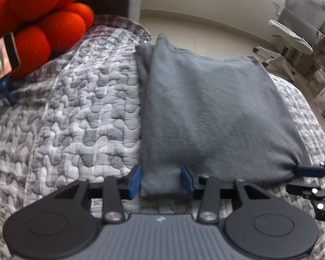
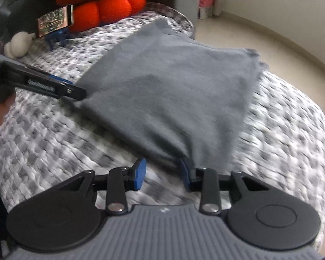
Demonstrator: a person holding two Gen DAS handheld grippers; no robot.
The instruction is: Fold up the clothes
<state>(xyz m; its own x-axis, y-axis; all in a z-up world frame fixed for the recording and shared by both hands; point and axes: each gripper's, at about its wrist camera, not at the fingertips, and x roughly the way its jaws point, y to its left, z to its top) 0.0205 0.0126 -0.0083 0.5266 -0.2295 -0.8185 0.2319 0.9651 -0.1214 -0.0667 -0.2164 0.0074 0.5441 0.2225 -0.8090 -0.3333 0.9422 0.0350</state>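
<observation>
While one grey garment (image 1: 205, 112) lies folded on the quilt's (image 1: 75, 108) edge, two part-open grippers, left gripper (image 1: 161, 181) and right gripper (image 2: 162, 174), straddle its near corners, neither clamped.

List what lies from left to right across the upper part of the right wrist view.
White plush toy → phone on its blue stand → orange knobbly cushion → folded grey garment → pale floor.

Both grippers point steeply downward. The left gripper (image 1: 161, 178) has its blue fingers (image 1: 134, 178) parted, fabric between them. The right gripper (image 2: 162, 174) has its fingers (image 2: 139, 173) apart too, its right one against cloth.
</observation>
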